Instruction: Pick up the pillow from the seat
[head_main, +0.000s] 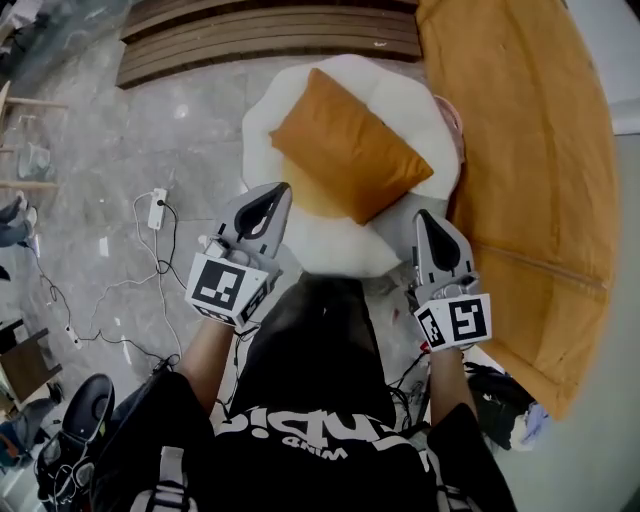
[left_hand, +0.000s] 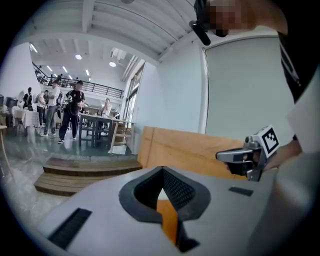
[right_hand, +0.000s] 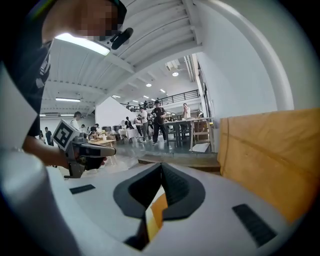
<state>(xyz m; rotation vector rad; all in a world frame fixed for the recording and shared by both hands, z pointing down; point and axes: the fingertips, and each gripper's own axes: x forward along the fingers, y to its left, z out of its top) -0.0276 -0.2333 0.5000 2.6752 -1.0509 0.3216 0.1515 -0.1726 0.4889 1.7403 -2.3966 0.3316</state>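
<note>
Head view — hand-held grippers (head_main: 280, 192) (head_main: 425, 216) forward, jaws together

Head view overhead, gripper views low, pillow (head_main: 350, 145) shared

A white round seat (head_main: 400, 105) is set on a grey stone floor (head_main: 190, 140). One orange pillow (head_main: 350, 148) is laid flat and diagonally across the seat top, with white padding exposed around it. A large tan upholstered block (head_main: 520, 150) is placed just beside the seat. Wooden steps (head_main: 270, 35) are positioned beyond the seat. A white power strip (head_main: 157, 208) and loose cables (head_main: 110, 290) are laid on the floor, well apart from the seat.
</note>
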